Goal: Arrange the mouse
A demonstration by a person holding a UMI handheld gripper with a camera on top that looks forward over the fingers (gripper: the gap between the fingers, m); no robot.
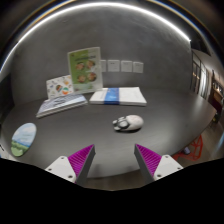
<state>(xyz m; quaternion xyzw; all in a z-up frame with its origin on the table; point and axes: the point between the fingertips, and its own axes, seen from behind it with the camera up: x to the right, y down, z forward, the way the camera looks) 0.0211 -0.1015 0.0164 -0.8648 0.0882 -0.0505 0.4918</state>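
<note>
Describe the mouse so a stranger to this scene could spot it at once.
Start at the dark round table with books and leaflets along its far side. The mouse lies alone on the bare middle, just ahead of the open gripper, nearer than the blue and white book. It is the only small, rounded, whitish-grey lump; everything else on the table is flat print.

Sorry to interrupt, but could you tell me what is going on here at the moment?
A person is holding a handheld claw over a dark round table. Its fingers are open and empty. A white mouse lies on the table just ahead of them, untouched. Beyond it lie a booklet and some leaflets.
</note>
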